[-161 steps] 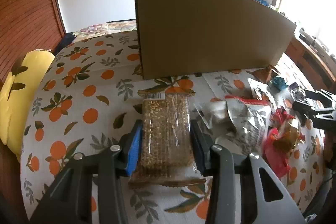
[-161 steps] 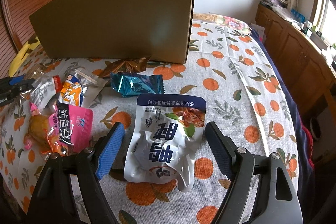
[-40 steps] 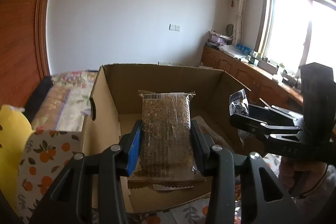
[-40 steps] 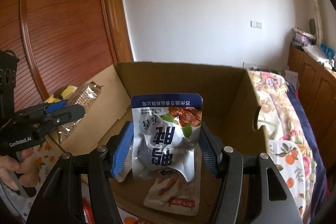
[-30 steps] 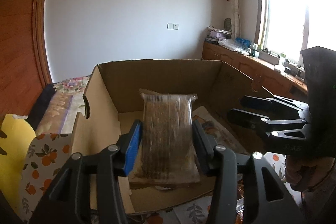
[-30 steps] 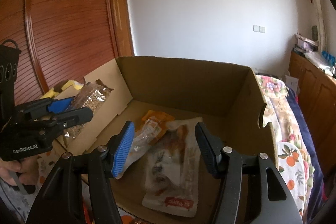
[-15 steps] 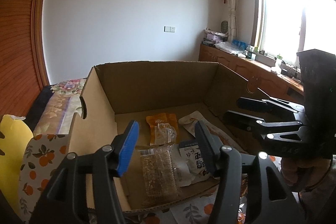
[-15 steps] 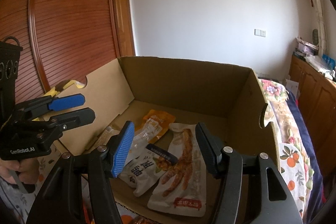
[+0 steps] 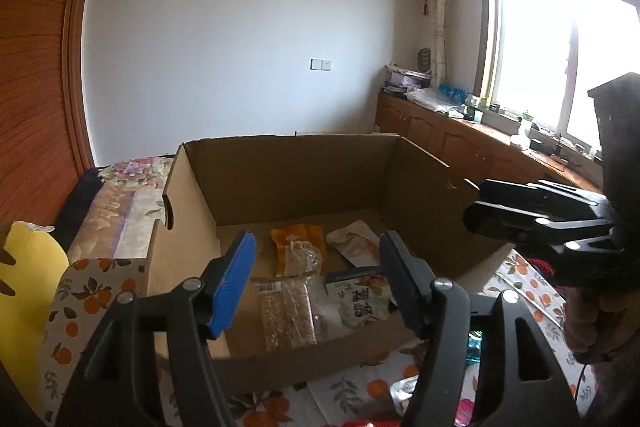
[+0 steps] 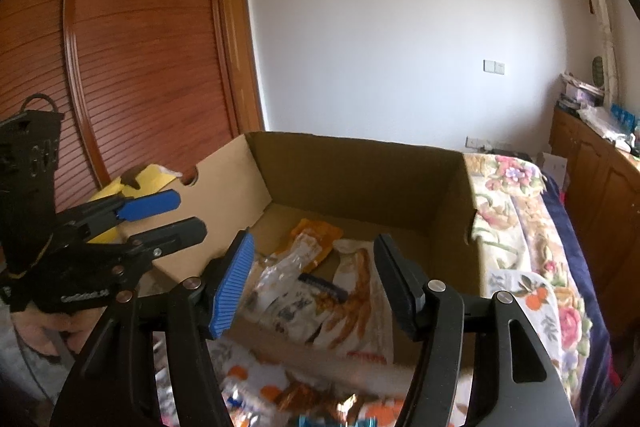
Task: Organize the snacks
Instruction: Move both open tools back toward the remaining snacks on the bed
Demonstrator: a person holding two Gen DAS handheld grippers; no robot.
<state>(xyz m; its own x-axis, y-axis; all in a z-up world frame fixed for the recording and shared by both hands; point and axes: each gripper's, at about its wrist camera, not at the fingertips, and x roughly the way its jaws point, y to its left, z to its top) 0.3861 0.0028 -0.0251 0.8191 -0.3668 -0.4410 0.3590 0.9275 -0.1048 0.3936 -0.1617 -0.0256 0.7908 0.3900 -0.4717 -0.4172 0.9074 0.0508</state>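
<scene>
Left wrist view: a large open brown cardboard box [image 9: 280, 183] stands on a bed covered with an orange-fruit-print white bedspread [image 9: 86, 291]. Inside the box lie, from larger to smaller, a pale pouch printed with chicken feet [image 10: 356, 291], a clear-wrapped block of puffed-grain bars [image 9: 286, 311] near the front wall, a white pouch with a dark blue top band [image 9: 358, 293] just beside it, and an orange packet [image 9: 298, 247] towards the back. Further loose snacks [image 10: 296, 399] lie blurred on the bedspread in front of the box.

Left tongs [image 9: 316, 283] hang over the front edge of the box, spread wide and holding nothing. Right tongs [image 10: 314, 283] hang likewise, wide apart and empty; in the left view they appear side-on at the right.

Risk: both tongs sit close to the front wall of the box. A careless drop towards the remaining snacks could catch that wall and shift or tip the box. Thin foil wrappers may also slip from the pads or crumple if gripped at an edge.

Change: 1.3 s ago the left tongs clamped the grain bars and the right tongs clamped the blue-banded pouch above the box. Both items now rest on the box floor, and both tongs have opened.
</scene>
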